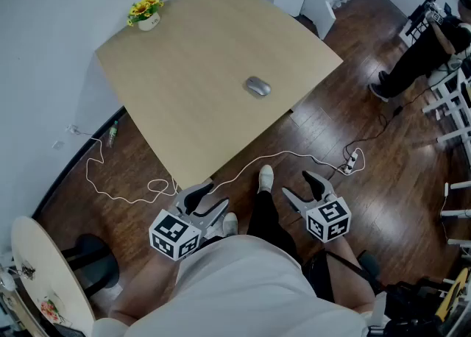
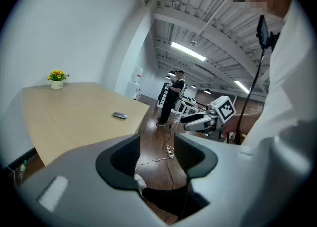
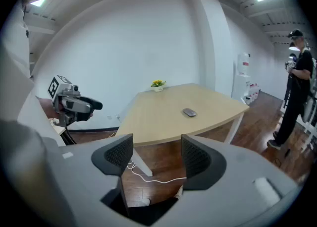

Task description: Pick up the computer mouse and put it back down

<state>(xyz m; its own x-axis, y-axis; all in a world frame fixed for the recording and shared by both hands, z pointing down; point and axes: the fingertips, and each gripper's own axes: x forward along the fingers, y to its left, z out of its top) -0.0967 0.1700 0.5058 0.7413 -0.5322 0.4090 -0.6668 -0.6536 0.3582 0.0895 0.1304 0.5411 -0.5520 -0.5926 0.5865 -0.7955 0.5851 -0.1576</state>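
A grey computer mouse lies on the light wooden table, toward its right side; it also shows as a small mouse in the left gripper view and a mouse in the right gripper view. Both grippers hang well short of the table, over the floor in front of the person. My left gripper is open and empty. My right gripper is open too, nothing between its jaws. Each sees the other: the right gripper and the left gripper.
A small pot of yellow flowers stands at the table's far left corner. A white cable and power strip lie on the dark wood floor. A person in black stands at the right near white chairs. A round table is at lower left.
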